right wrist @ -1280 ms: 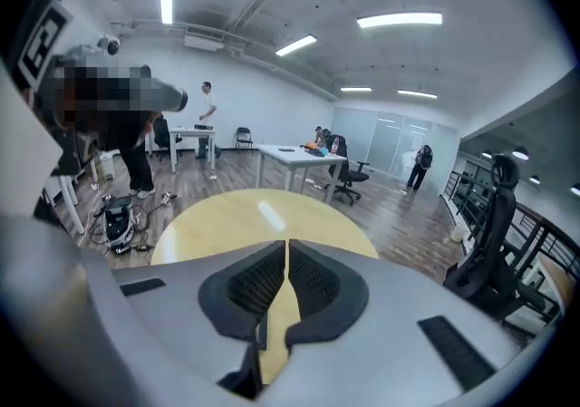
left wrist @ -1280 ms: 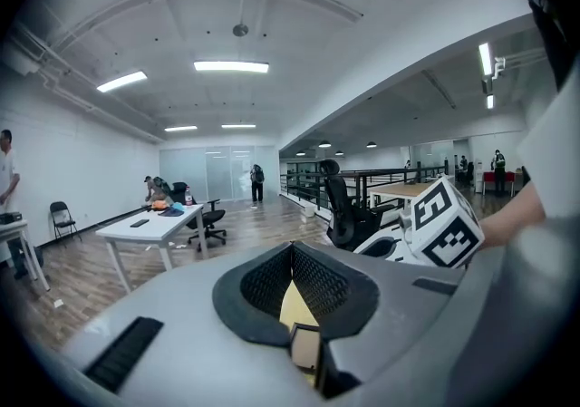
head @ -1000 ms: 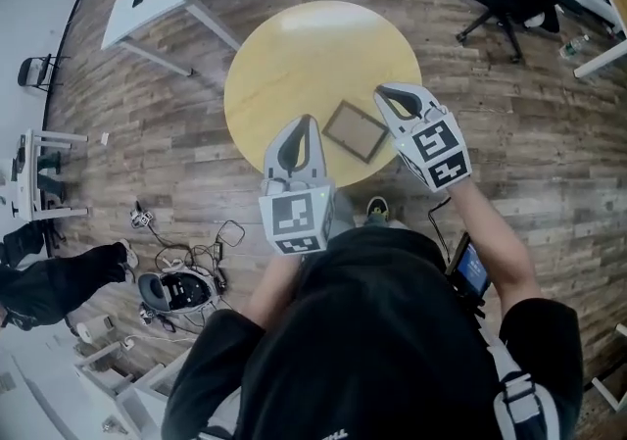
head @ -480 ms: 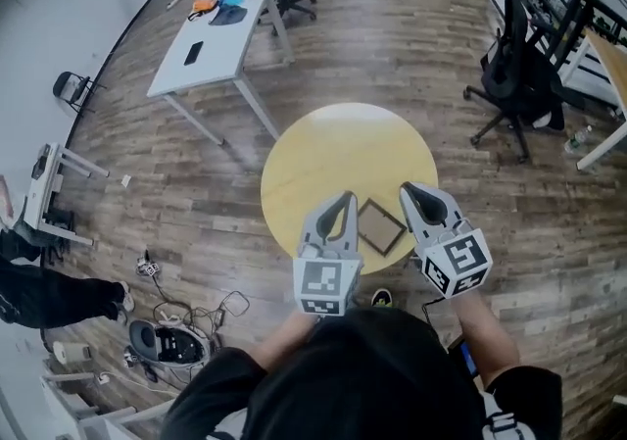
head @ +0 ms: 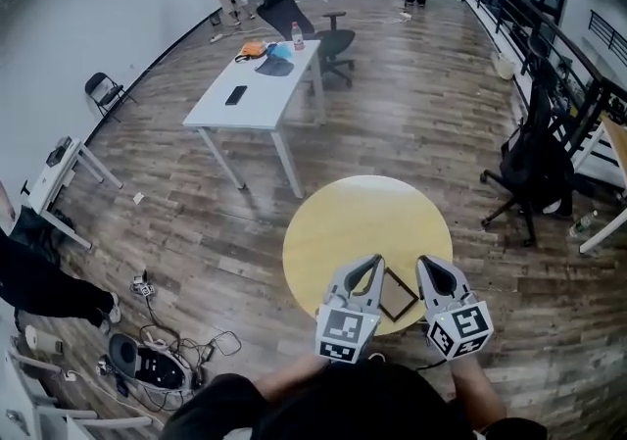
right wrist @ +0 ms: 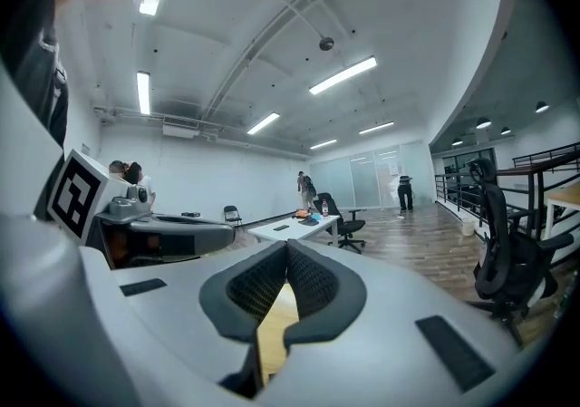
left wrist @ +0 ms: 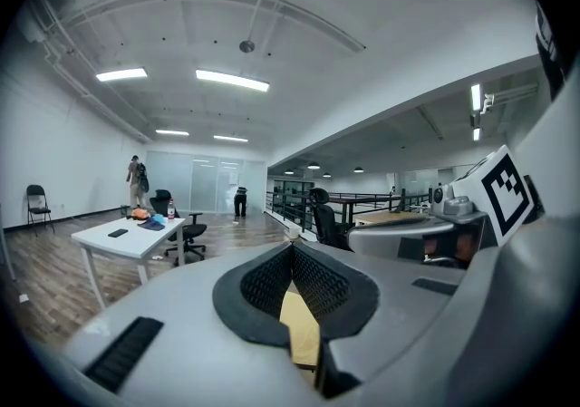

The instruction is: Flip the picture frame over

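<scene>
You hold the left tool (head: 373, 263) and right tool (head: 428, 264) closed on nothing, clear above the surface (head: 359, 218), flanking the picture frame (head: 397, 294) lying flat near its near edge; hence nothing restrains it.

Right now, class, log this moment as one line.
picture frame: lying on round table | left tongs: shut, empty | right tongs: shut, empty

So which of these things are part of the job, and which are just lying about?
In the job: picture frame, lying flat on the round yellow table; left gripper and right gripper, both shut, holding nothing.
Just lying about: white desk, black office chair, folding chair, cables on the floor.
</scene>
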A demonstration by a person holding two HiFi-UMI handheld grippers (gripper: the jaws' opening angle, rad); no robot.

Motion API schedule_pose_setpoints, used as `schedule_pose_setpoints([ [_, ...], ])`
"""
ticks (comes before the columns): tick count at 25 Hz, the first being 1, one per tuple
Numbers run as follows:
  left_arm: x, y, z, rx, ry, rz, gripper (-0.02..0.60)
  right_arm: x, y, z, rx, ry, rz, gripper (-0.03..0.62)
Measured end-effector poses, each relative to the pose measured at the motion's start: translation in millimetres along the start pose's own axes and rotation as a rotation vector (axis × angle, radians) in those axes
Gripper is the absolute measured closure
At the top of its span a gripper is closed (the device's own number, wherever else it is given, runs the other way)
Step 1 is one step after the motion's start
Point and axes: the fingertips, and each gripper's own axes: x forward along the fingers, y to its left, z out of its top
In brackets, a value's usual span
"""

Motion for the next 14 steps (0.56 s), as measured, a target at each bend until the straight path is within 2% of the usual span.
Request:
schedule_pose_setpoints([
  [7, -4.7, 7.3, 6.0, -0.007, -0.006, 0.009, 0.560, 6.8, 11.7, 0.0, 0.008, 0.009, 0.041, 0.574],
  [14, -14.2, 15.2, 4.4, 0.002, -0.002, 0.023, 0.560, 7.2, 17.9, 4.2, -0.008, 0.000, 0.046, 0.574],
])
